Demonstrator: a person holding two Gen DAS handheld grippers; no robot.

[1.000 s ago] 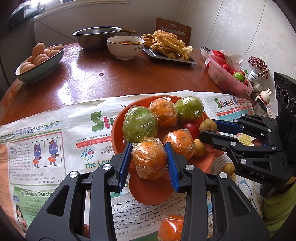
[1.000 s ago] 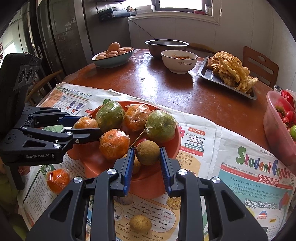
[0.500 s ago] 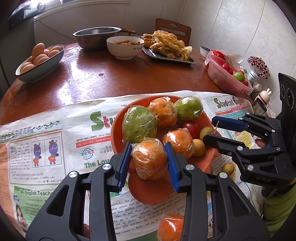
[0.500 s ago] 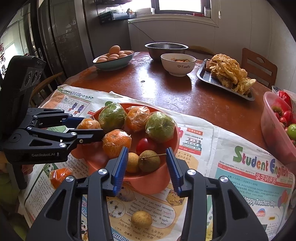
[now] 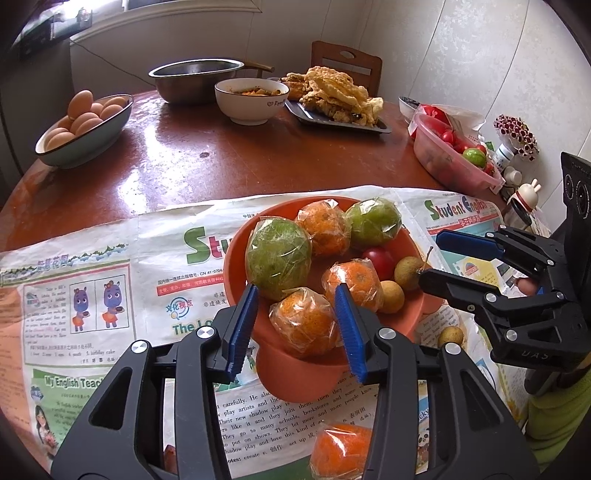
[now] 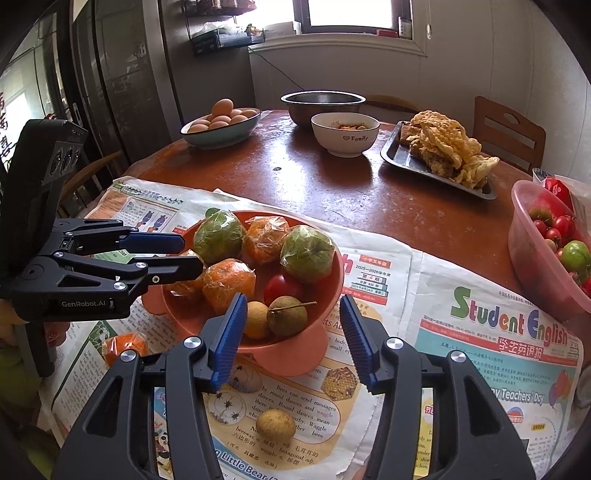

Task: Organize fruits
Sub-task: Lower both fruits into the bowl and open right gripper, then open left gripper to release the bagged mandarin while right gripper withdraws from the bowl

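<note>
Newspaper (image 5: 147, 258) covers the kitchen table where an orange bowl (image 5: 236, 258) holds wrapped fruit. Left gripper (image 5: 295, 328) jaws are opening around a wrapped orange (image 5: 306, 325); right gripper (image 6: 295, 339), opening, holds nothing. Best lift clear without nudging neighbours.

Daylight comes from the window (image 6: 354, 14) at the back, blown out to white. It leaves pale glare on the wooden table (image 5: 192, 162). Both views are sharp in the middle, bent by the fisheye lens, with dark, vignetted corners. Shadows are soft.
</note>
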